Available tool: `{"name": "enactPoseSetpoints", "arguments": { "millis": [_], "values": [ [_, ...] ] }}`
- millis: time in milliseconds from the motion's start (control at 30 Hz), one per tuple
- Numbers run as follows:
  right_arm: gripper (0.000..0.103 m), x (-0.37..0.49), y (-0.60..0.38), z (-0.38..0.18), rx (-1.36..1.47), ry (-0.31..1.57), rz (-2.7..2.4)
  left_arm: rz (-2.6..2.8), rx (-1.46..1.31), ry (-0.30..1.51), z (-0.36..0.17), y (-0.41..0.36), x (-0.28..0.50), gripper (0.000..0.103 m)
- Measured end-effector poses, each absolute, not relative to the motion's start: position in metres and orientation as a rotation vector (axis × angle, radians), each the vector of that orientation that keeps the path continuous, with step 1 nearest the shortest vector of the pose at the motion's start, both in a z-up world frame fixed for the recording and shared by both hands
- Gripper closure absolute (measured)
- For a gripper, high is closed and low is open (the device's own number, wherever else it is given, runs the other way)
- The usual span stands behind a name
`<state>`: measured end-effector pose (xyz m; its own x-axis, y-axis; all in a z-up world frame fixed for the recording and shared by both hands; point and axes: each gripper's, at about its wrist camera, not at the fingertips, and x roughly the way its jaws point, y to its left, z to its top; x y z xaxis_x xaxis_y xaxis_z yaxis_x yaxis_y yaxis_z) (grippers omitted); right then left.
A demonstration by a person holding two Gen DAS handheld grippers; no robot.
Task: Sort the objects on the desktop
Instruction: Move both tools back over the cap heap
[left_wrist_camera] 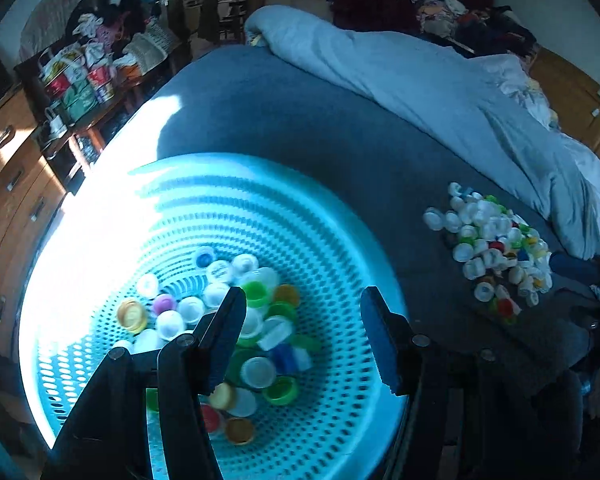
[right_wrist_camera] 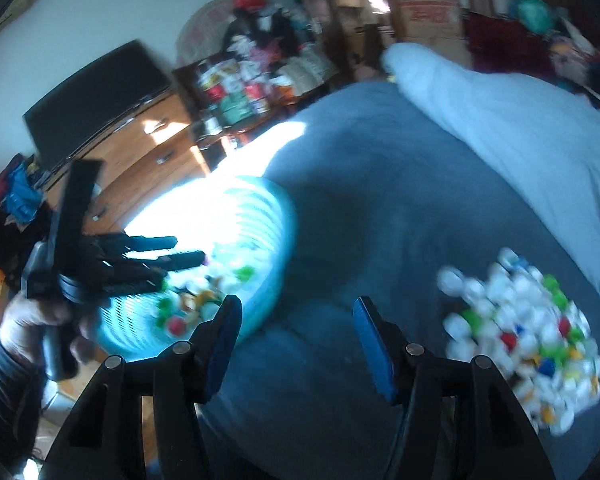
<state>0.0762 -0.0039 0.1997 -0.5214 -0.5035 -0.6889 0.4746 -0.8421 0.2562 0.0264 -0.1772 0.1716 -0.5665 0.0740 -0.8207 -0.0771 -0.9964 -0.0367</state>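
Left gripper (left_wrist_camera: pixel 304 312) (spread, empty) hangs over the basket (left_wrist_camera: pixel 340 240) of caps (left_wrist_camera: pixel 260 320).

Open left tool (left_wrist_camera: pixel 304 328) above basket (left_wrist_camera: pixel 340 240), bottle caps (left_wrist_camera: pixel 256 320) inside

On the bed (left_wrist_camera: pixel 300 128), the basket (left_wrist_camera: pixel 332 240) sits to my left with bottle caps (left_wrist_camera: pixel 256 344) in it. The loose cap pile (left_wrist_camera: pixel 496 248) lies to its right, well apart. The duvet (left_wrist_camera: pixel 440 92) lies behind both.
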Motion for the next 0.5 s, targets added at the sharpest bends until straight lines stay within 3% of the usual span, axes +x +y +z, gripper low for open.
{"name": "enactPoseSetpoints", "arguments": {
  "millis": [167,500],
  "values": [
    [0.040,0.114,0.098,0.150,1.189,-0.143,-2.500,2.596,-1.266,0.104,0.163,-0.095,0.047,0.050],
    [0.040,0.156,0.212,0.085,1.363,-0.494,-2.555,2.305,-1.266,0.194,0.058,0.042,0.030,0.050]
  ]
}}
